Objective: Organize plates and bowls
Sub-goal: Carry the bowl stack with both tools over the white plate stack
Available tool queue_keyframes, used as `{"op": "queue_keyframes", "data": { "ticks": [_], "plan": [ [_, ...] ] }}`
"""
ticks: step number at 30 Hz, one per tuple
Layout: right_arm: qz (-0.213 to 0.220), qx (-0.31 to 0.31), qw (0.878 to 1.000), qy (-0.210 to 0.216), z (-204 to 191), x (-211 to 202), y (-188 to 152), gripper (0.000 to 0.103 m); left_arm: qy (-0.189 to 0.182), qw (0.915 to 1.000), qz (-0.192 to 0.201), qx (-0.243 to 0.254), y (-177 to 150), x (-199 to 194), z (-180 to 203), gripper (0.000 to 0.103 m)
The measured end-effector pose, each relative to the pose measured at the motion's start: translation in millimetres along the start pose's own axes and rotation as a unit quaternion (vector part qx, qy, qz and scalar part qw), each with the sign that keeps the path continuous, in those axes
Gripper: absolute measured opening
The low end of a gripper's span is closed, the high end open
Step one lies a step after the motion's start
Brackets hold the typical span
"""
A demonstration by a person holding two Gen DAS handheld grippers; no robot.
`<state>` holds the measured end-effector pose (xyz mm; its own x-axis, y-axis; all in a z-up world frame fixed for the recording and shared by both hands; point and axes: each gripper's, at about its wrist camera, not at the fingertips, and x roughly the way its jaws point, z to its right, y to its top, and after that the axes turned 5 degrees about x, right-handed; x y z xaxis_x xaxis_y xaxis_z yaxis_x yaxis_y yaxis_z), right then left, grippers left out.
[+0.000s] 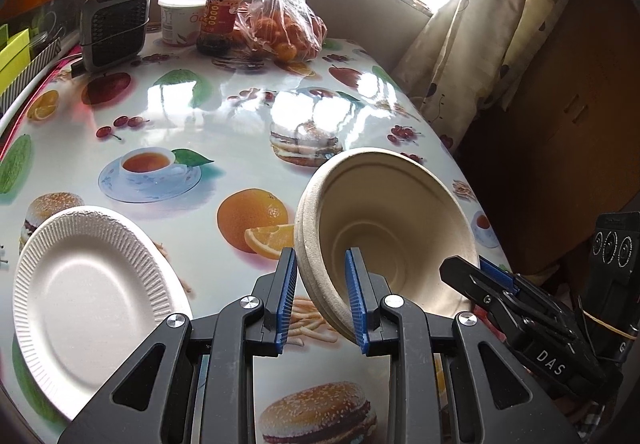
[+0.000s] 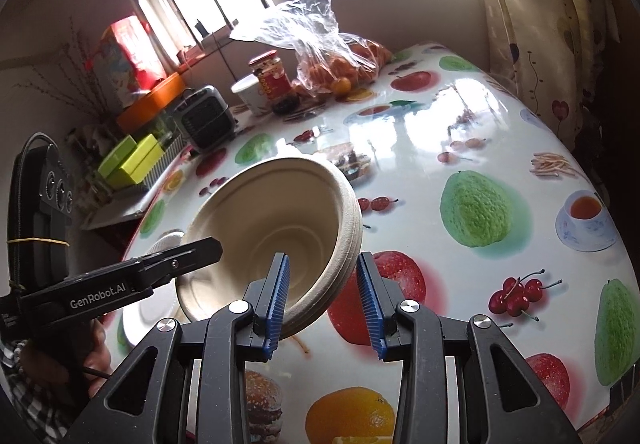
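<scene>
A table [image 1: 224, 111] under a glossy fruit-and-burger print cloth fills both views. At its near left edge lies a white paper plate [image 1: 92, 296], flat on the cloth. Right of it, lifted clear of the table and tipped on its side, is a stack of beige pulp bowls [image 1: 384, 228], its mouth facing the cameras. The left gripper [image 1: 322, 304] is clamped narrowly on the stack's left rim, one blue pad outside and one inside the bowl. The right gripper [image 2: 324, 308] straddles the opposite rim the same way; its outer pad seems slightly off the wall, so I cannot tell how firmly it grips.
</scene>
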<state>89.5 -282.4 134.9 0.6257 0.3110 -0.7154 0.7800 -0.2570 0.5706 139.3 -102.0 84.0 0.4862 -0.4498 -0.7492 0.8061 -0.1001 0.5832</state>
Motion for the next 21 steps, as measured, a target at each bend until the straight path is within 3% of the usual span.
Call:
{"op": "queue_keyframes", "data": {
  "ticks": [21],
  "plan": [
    [-0.020, -0.041, 0.998, 0.039, -54, 25, -5, 0.035, 0.039, 0.9982, 0.024, -0.039, -15, -35, -49, 0.026]
  ]
}}
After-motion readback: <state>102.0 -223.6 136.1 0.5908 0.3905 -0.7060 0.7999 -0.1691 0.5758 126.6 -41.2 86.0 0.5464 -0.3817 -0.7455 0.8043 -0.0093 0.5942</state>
